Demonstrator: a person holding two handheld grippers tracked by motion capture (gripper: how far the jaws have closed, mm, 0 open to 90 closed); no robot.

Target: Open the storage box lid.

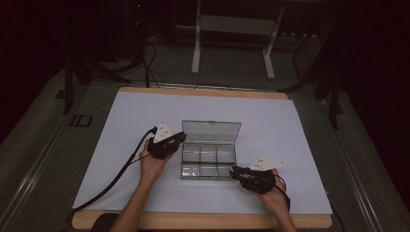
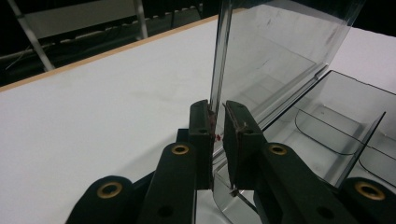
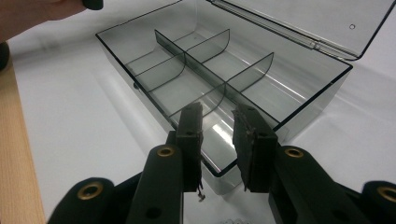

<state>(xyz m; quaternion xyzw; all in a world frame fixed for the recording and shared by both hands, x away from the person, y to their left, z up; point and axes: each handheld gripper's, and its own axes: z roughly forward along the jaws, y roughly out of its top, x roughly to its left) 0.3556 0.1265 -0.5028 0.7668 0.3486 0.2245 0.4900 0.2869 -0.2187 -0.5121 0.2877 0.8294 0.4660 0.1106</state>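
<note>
left gripper (image 1: 180, 138) low at box's far-left, jaws pinching raised lid (image 1: 211, 130) edge | right gripper (image 1: 235, 171) at near-right corner, jaws apart | clear smoky plastic compartment box (image 1: 208, 161) mid-table, compartments bare

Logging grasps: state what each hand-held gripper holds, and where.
Left hand-held gripper pinches the clear box's lid at its side edge. Right hand-held gripper holds nothing.
</note>
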